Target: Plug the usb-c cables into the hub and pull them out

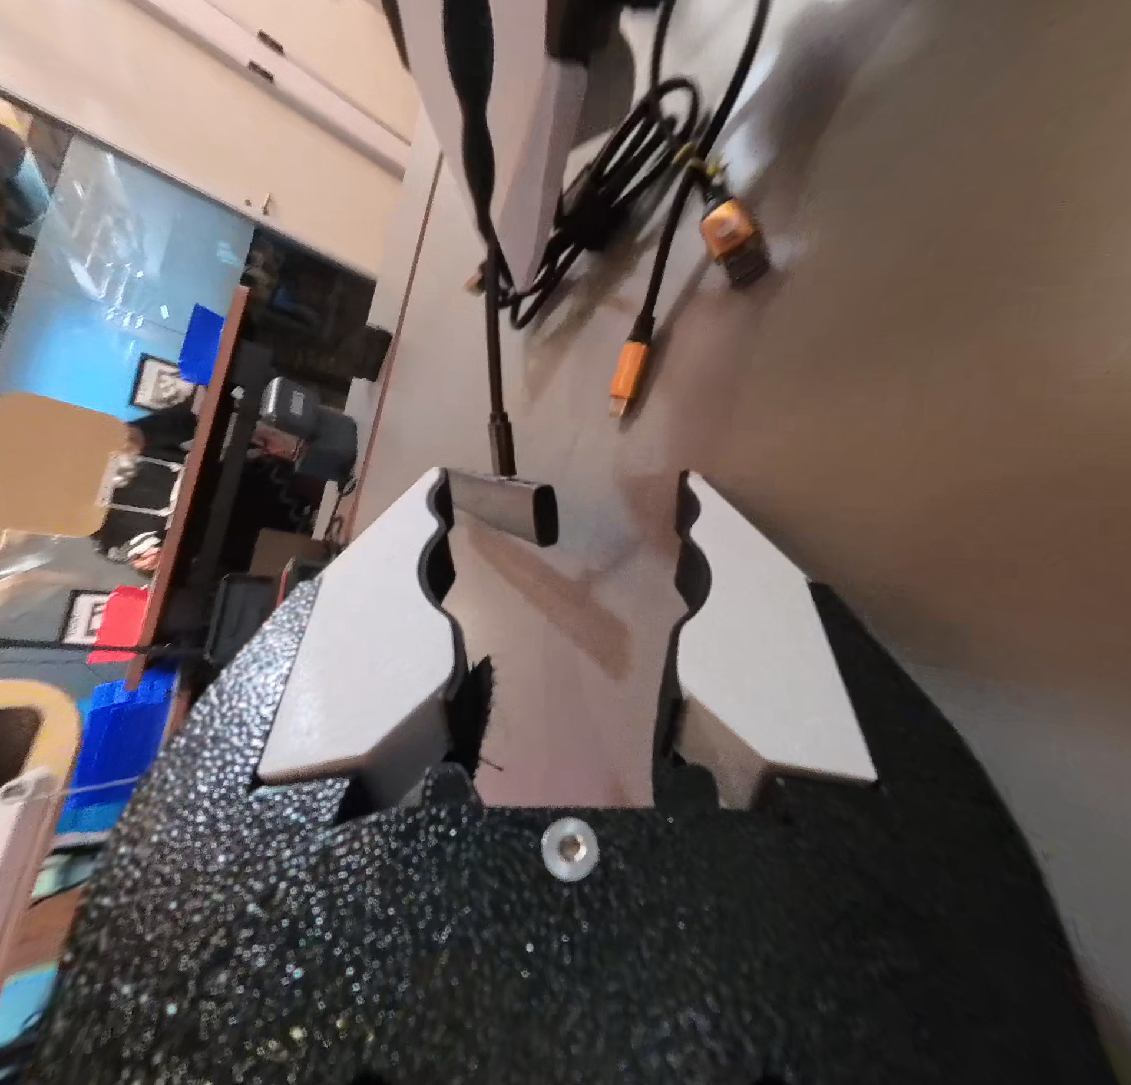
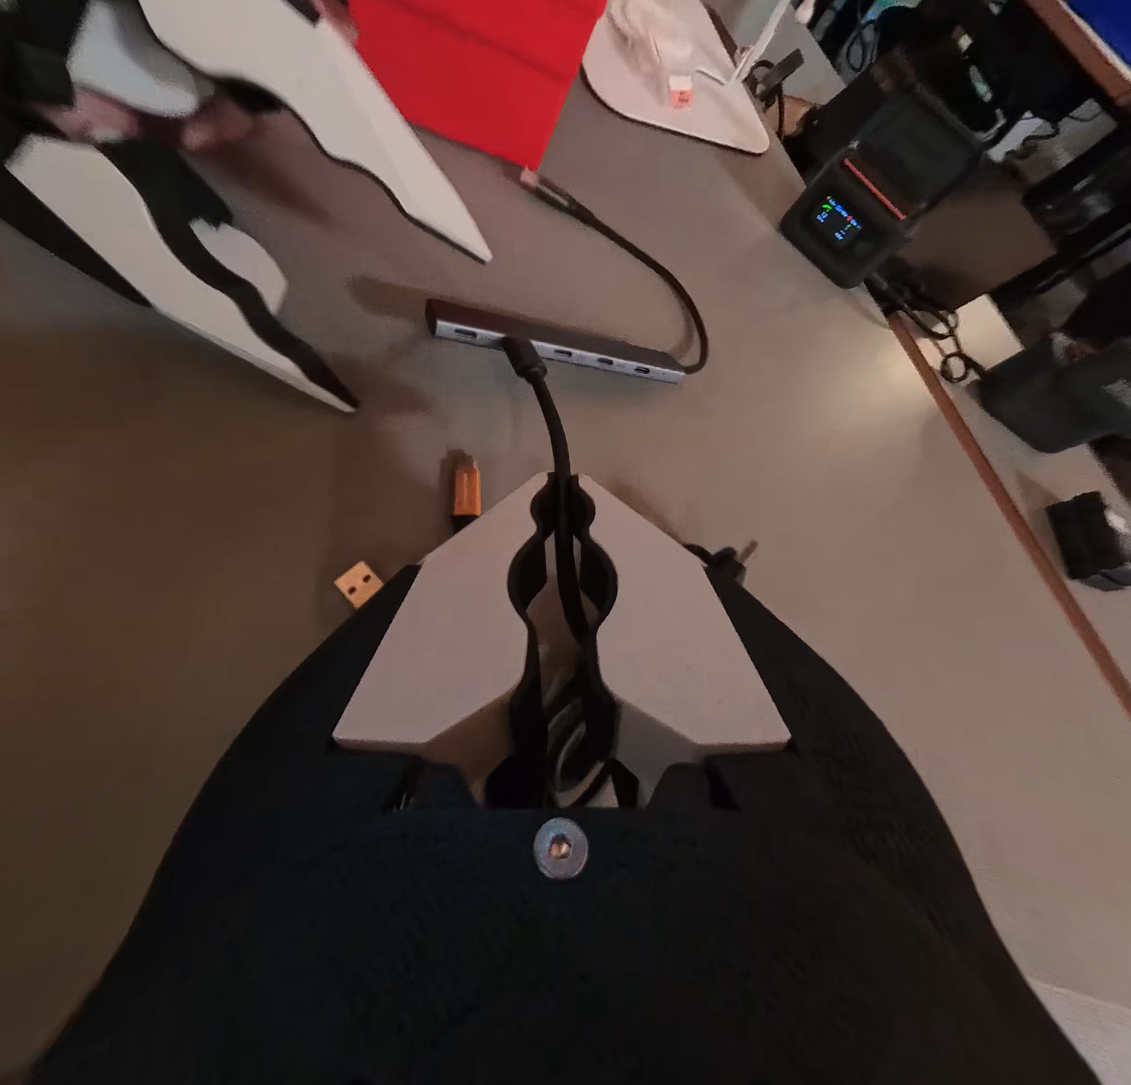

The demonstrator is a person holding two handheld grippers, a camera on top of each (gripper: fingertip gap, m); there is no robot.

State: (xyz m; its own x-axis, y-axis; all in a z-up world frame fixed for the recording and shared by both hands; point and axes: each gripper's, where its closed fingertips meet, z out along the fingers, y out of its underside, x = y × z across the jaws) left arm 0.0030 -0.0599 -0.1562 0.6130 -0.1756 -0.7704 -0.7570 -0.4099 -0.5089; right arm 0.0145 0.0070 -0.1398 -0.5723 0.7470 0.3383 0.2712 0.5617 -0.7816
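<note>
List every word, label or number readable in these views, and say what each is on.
Nothing is legible.
Small screen on the black device: coloured figures, too small and blurred to read.
Framed sign in the background: blurred.

I can read no text in either view. The small screen on the black device (image 2: 838,220) at the surface's far edge shows coloured characters, too small and blurred to make out.
</note>
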